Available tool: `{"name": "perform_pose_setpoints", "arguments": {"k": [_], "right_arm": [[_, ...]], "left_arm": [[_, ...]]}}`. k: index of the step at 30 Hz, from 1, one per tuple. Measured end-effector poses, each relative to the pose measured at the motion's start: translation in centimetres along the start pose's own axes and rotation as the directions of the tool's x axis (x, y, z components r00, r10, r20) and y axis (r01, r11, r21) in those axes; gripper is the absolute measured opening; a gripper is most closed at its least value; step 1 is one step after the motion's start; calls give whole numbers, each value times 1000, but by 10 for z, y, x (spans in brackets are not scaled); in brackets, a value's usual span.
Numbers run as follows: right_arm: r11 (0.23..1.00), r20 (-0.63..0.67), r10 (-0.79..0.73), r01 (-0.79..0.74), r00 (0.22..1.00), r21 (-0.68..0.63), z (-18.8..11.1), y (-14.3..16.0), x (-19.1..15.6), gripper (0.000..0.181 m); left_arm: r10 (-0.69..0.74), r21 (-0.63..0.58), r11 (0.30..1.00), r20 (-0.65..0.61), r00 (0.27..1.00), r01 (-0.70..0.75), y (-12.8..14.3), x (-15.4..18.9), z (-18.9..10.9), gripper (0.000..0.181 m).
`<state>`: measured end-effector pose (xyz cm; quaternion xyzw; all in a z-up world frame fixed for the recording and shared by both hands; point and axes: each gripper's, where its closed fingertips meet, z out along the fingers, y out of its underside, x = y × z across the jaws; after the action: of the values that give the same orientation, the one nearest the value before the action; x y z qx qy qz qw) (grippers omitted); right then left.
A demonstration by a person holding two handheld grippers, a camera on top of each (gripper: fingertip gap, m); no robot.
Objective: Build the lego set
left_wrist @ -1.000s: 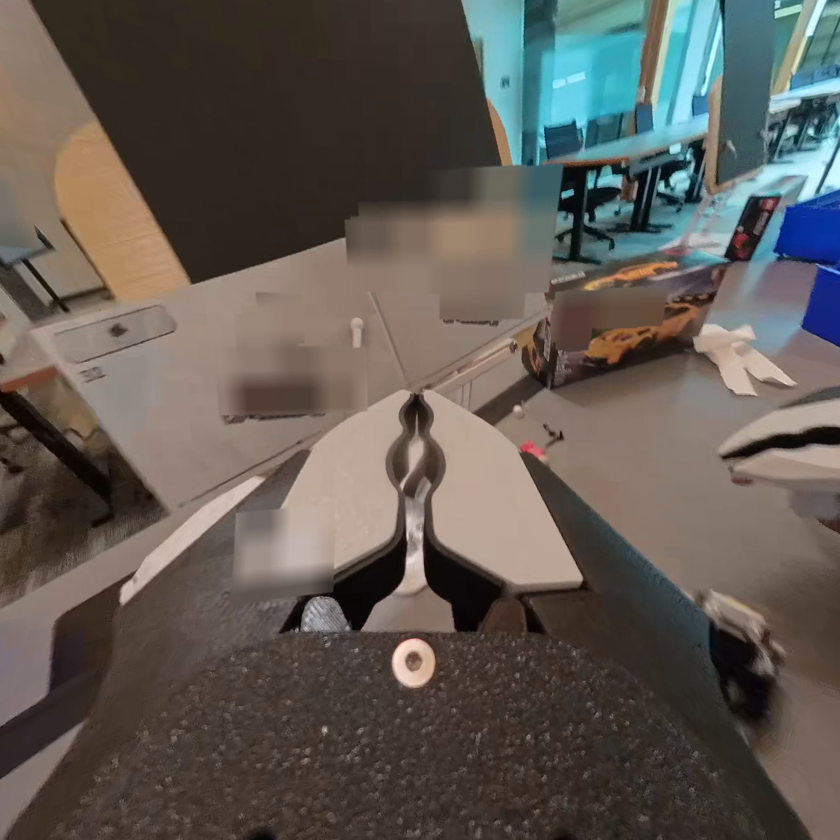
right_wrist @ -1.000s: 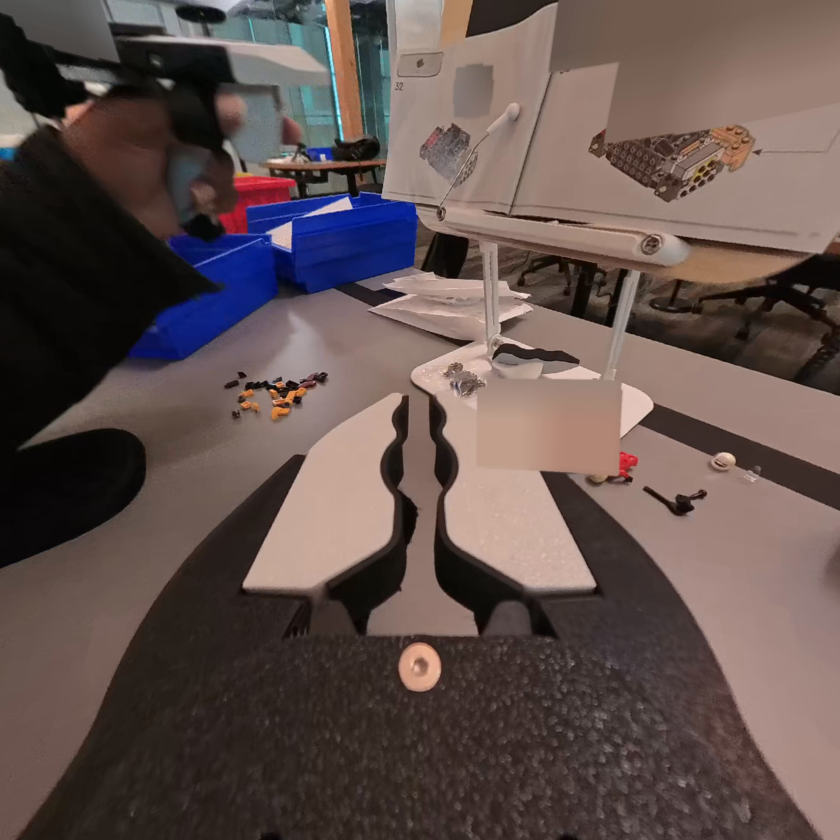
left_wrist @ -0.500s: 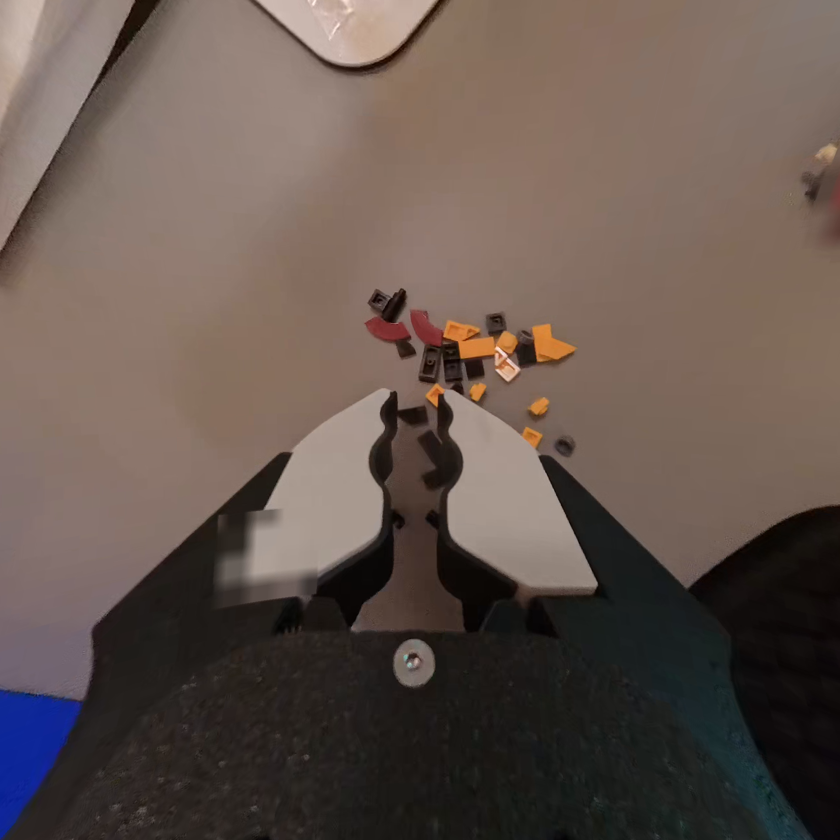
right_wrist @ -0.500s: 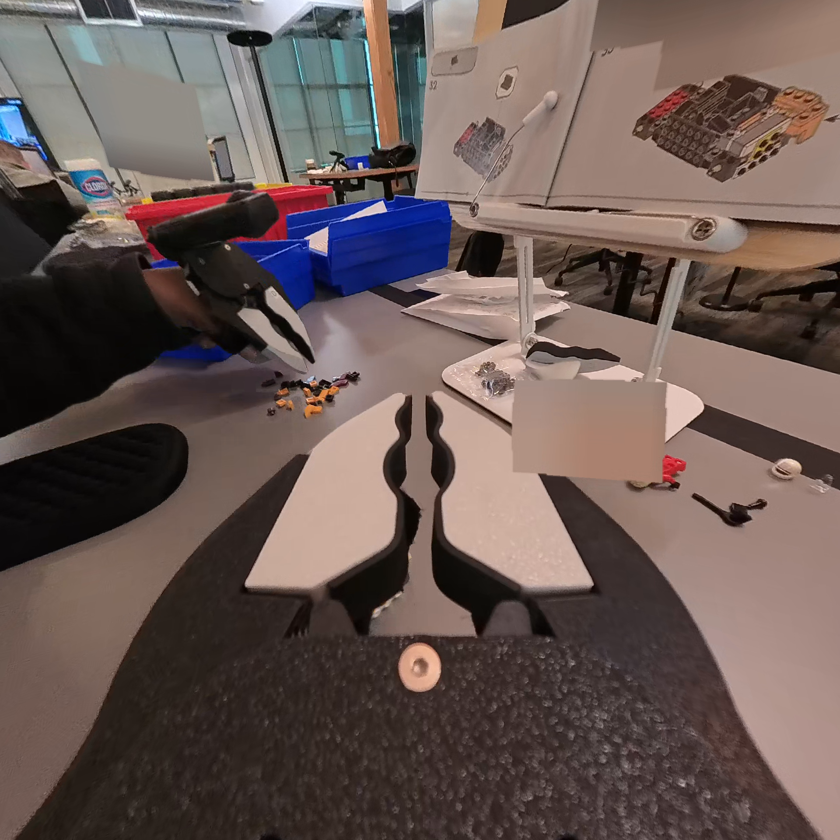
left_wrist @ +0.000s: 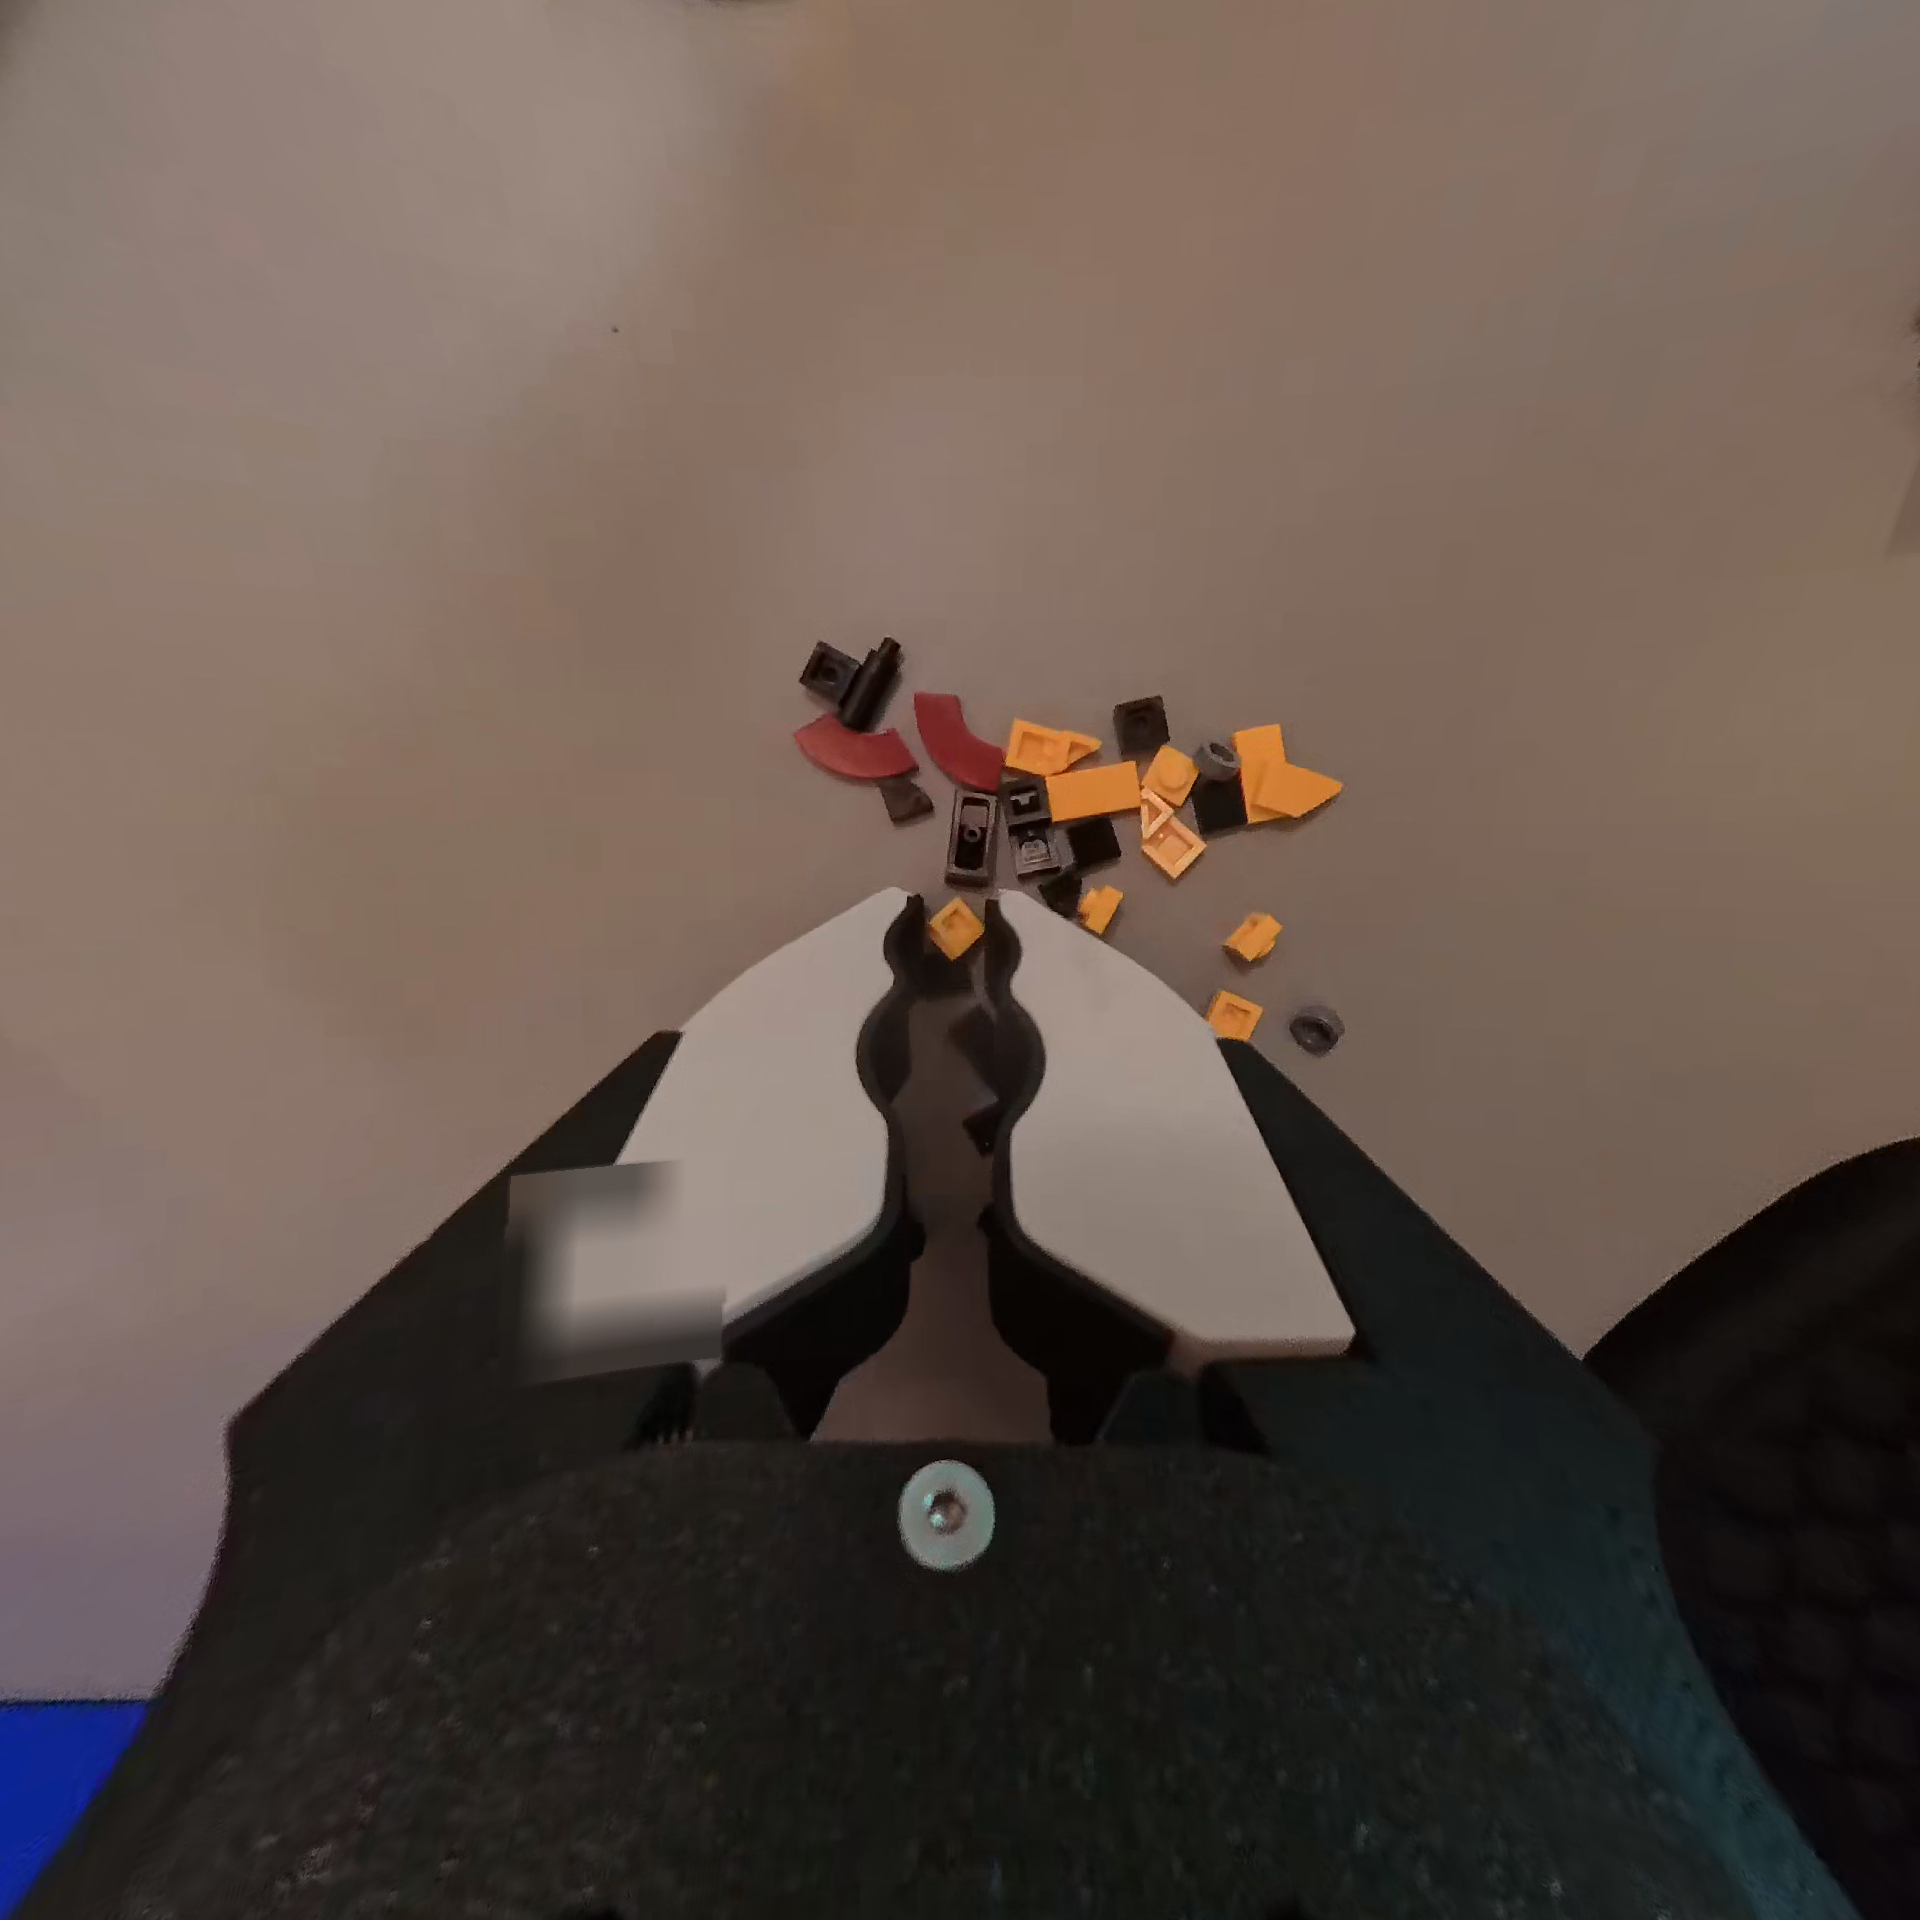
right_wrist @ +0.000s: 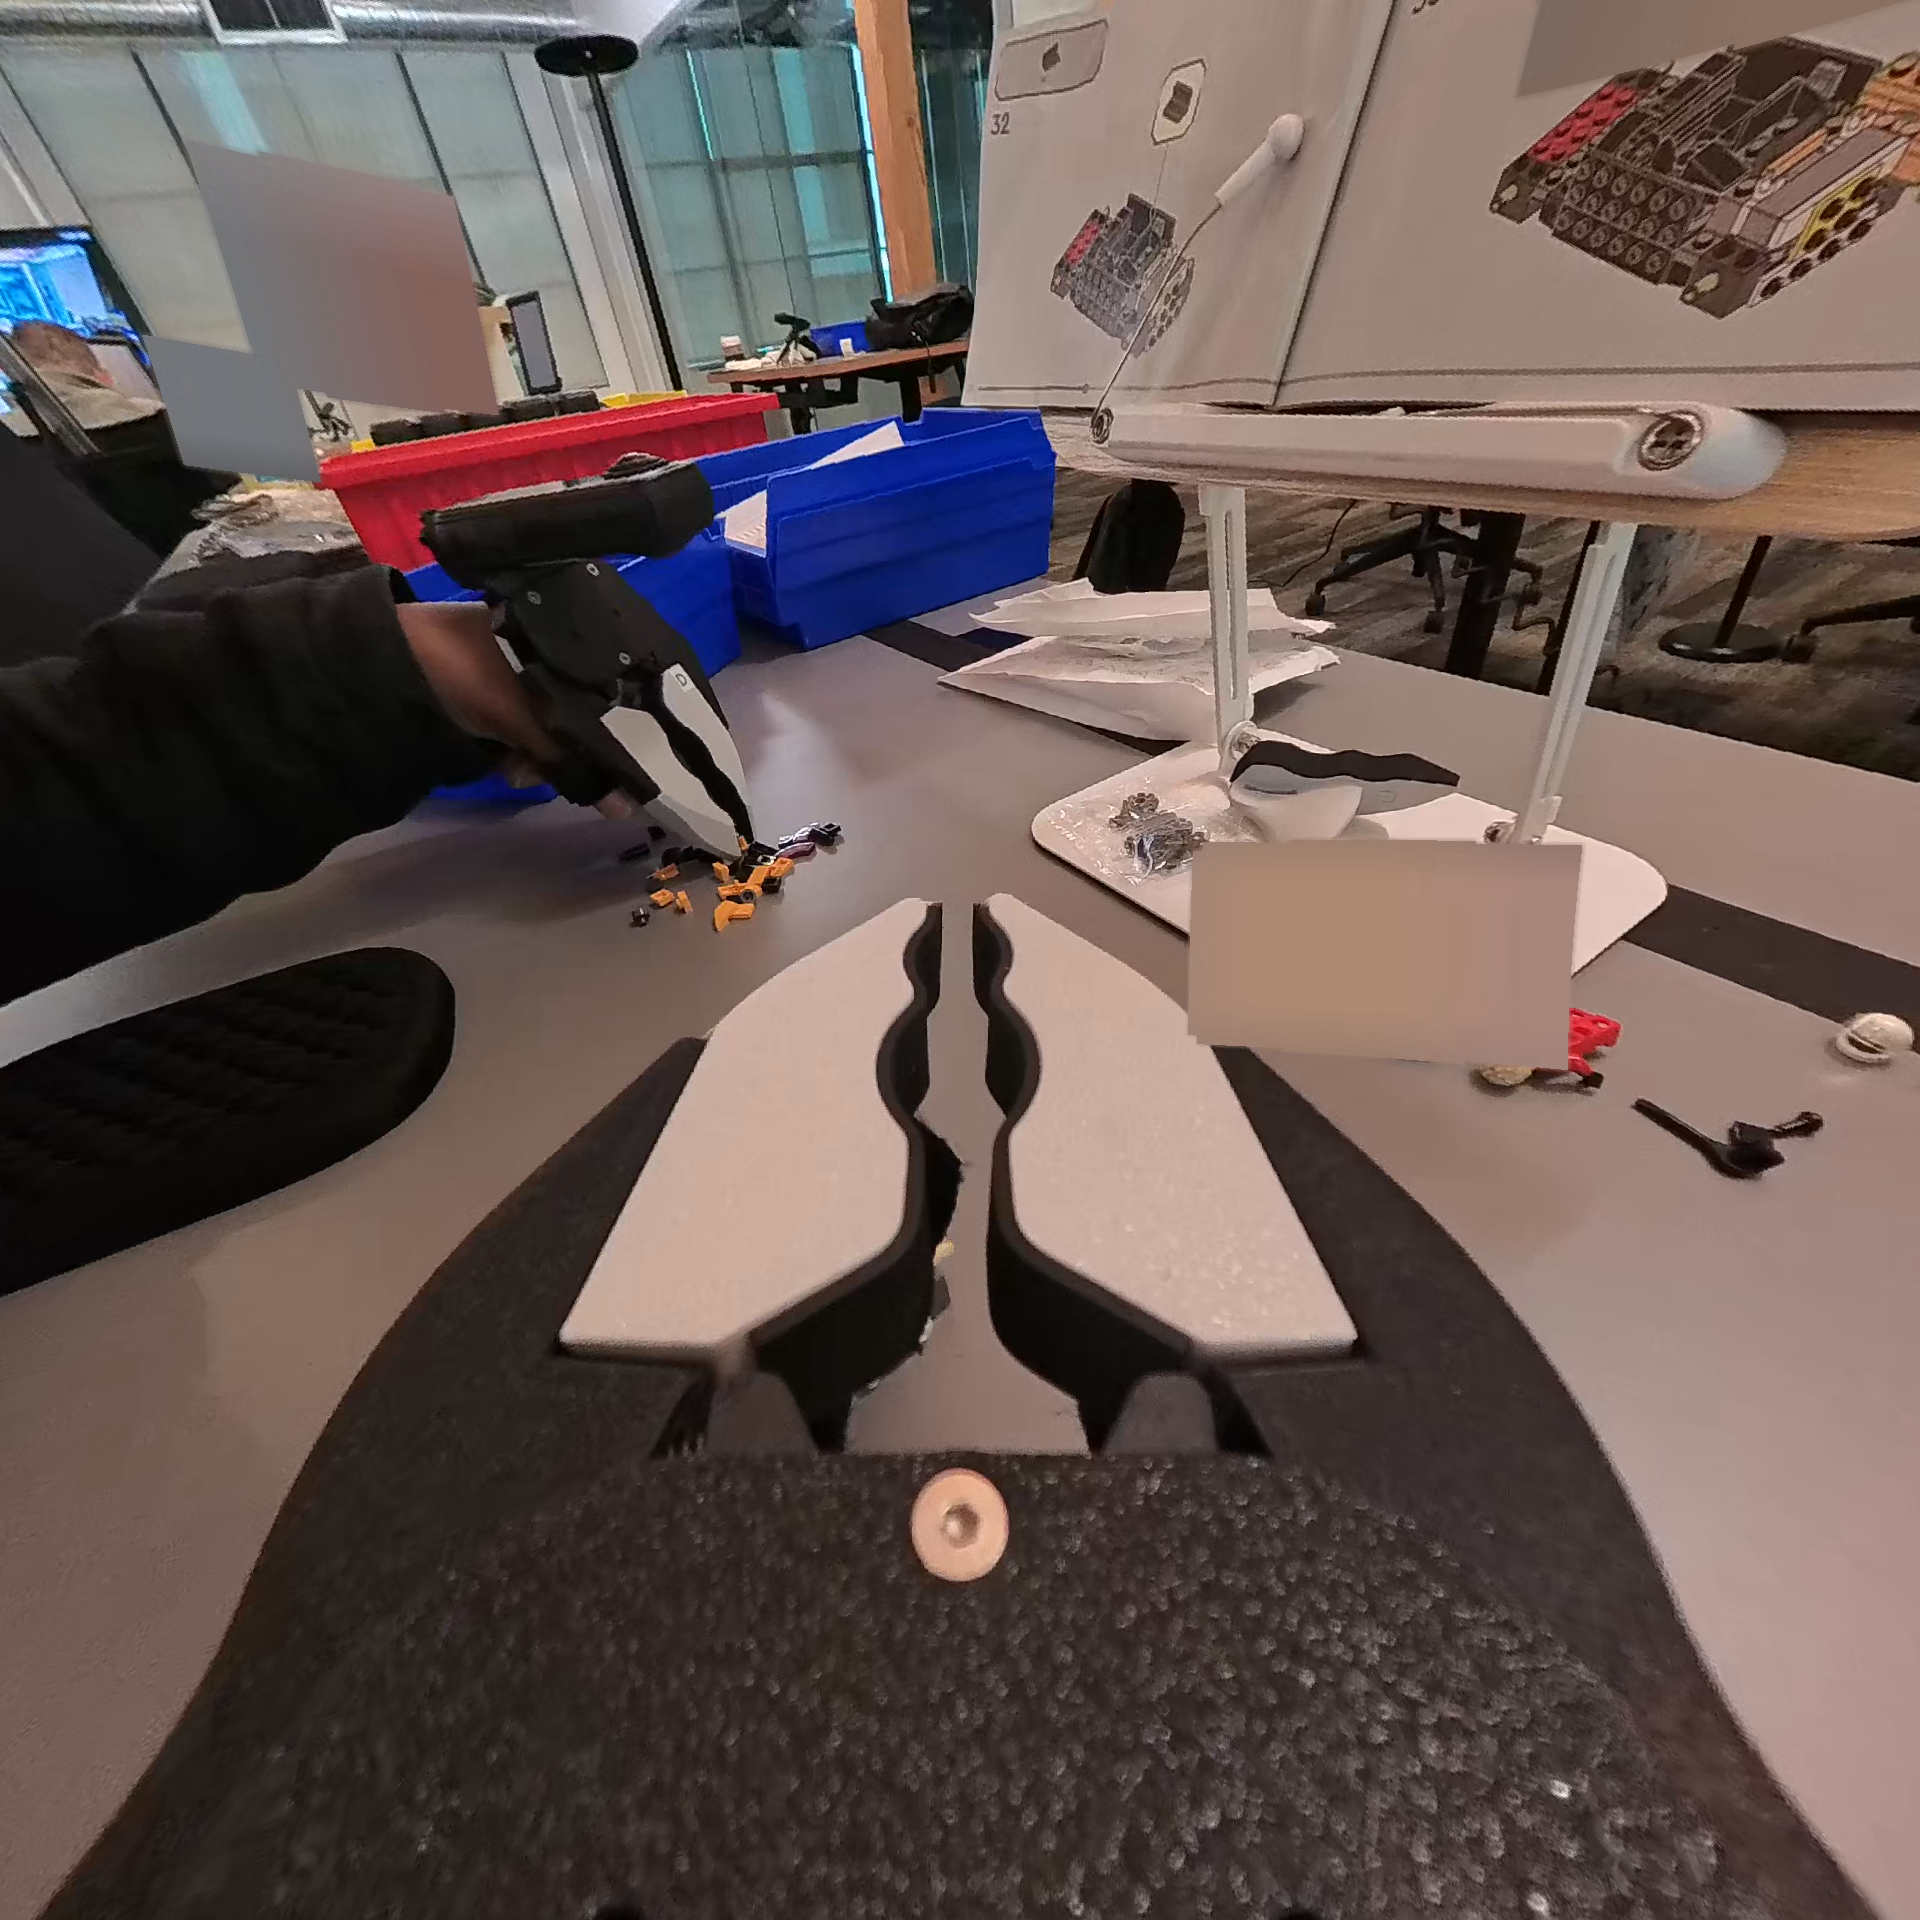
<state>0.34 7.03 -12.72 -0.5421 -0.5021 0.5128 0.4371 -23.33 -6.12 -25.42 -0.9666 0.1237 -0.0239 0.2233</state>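
The left claw (left_wrist: 951,914) points down at a loose pile of small lego pieces (left_wrist: 1081,800) on the grey counter (left_wrist: 416,520). Its jaws stand at a narrow gap, and a small orange tile (left_wrist: 956,928) sits between the tips; whether the tips already press on it cannot be told. The right claw (right_wrist: 958,909) lies low over the counter, well apart from the pile, jaws at a narrow gap. A dark item shows deep in its throat, and whether it is gripped cannot be told.

Handling, as a judgement:
- The pieces are rigid moulded plastic, very light, smooth and likely slippery.
- The orange tile is thin. Take hold across two opposite edges, tips low to the counter, with modest closing force; too much may flick it out.
- Black pieces (left_wrist: 971,836) lie just beyond the tips and touch one another. A careless closure may catch a second piece or scatter the pile.
- The two dark red curved tiles (left_wrist: 951,743) lie at the far left of the pile, clear of the intended grasp.

Containers:
- Blue bins (right_wrist: 894,520) stand at the far side of the counter; one holds what appears to be white paper.
- A red bin (right_wrist: 540,468) stands behind them; its contents are not visible.
- A clear bag of small grey parts (right_wrist: 1153,831) rests on the white base of the stand (right_wrist: 1621,894) that carries the open instruction booklet (right_wrist: 1455,208).
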Motion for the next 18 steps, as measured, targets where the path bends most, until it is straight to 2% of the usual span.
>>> {"name": "perform_pose_setpoints", "arguments": {"k": [3, 6, 8, 10, 12, 14, 16, 18], "right_arm": [[1000, 1, 0, 0, 1000, 0, 0, 0, 0, 5], [1000, 3, 2, -2, 1000, 0, 0, 0, -1, 5], [1000, 5, -1, 1, 1000, -4, 0, 1, -1, 5], [1000, 6, -11, 11, 1000, -10, 1, 1, -2, 5], [999, 14, -44, 44, 999, -14, 2, 2, -5, 5], [996, 53, -92, 92, 994, -2, 4, -1, -17, 5], [990, 116, -144, 144, 983, 12, 10, -6, -34, 5], [975, 163, -223, 221, 961, 31, 15, -15, -53, 6]], "left_arm": [[-9, 34, 999, 16, 1000, 8, -4, -3, -4, 10], [-53, 147, 988, -12, 999, 54, -17, -2, -16, 10], [-82, 270, 956, -121, 989, 112, -32, 11, -28, 10], [-48, 413, 894, -302, 952, 176, -52, 37, -46, 10], [45, 545, 793, -500, 865, 274, -73, 69, -73, 10], [173, 630, 676, -641, 748, 383, -88, 96, -102, 10], [292, 658, 577, -719, 630, 484, -97, 116, -125, 9], [390, 647, 517, -760, 519, 560, -104, 133, -140, 9]]}}
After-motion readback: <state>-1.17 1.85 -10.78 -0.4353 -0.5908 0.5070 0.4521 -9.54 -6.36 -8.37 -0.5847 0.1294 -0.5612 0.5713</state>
